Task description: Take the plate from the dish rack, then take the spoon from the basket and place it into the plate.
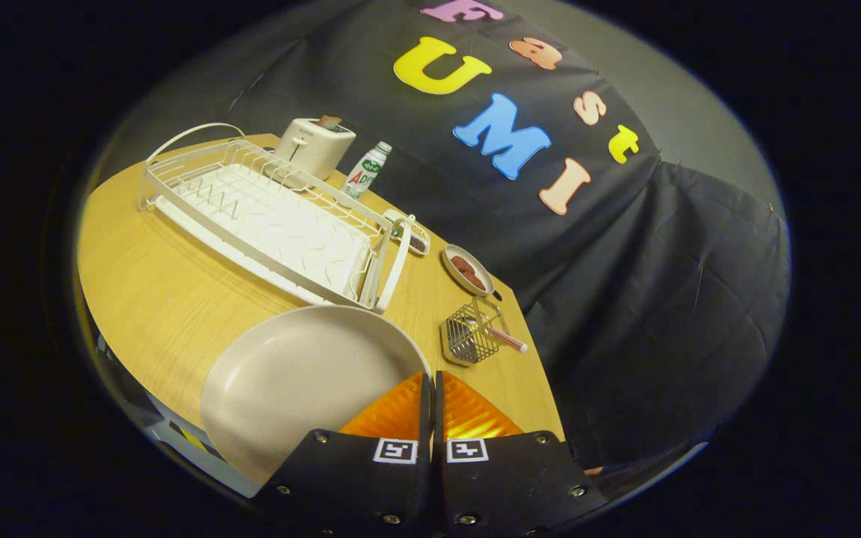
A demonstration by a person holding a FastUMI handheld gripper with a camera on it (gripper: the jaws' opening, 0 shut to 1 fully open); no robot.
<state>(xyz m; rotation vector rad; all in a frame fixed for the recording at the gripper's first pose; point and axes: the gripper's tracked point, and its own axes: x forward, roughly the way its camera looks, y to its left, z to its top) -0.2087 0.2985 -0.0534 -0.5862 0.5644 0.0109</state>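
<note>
- Table (154,291): we list a light wood-grain top that bears every item below.
- Dish rack (266,217): white wire rack on a white drip tray, standing at the far left part of the table; we see no dishes in its slots.
- Plate (303,381): large, pale, round, out of the rack. It sits just ahead of the fingers and to their left, and its near rim meets the finger tips. We cannot tell whether it rests flat on the table or is carried.
- Toaster (315,146): white, behind the rack, with a brown slice poking from its slot.
- Bottle (365,172): small, white with a green cap, just beside the toaster; its label has red and green print, too small for us to read with certainty.
- Small tray (409,233): pale, at the rack's far right corner, with dark contents.
- Gripper (432,388): fingers drawn tight together, only a thin seam between them; they seem to pinch the plate's rim, though the contact is hidden from us.
- Small dish (466,270): oval, holding brown pieces, beyond the basket.
- Basket (471,340): wire, square, near the table's right edge, ahead of the fingers and to their right.
- Spoon (494,332): lying in the basket, its handle jutting out over the wire rim.
</note>
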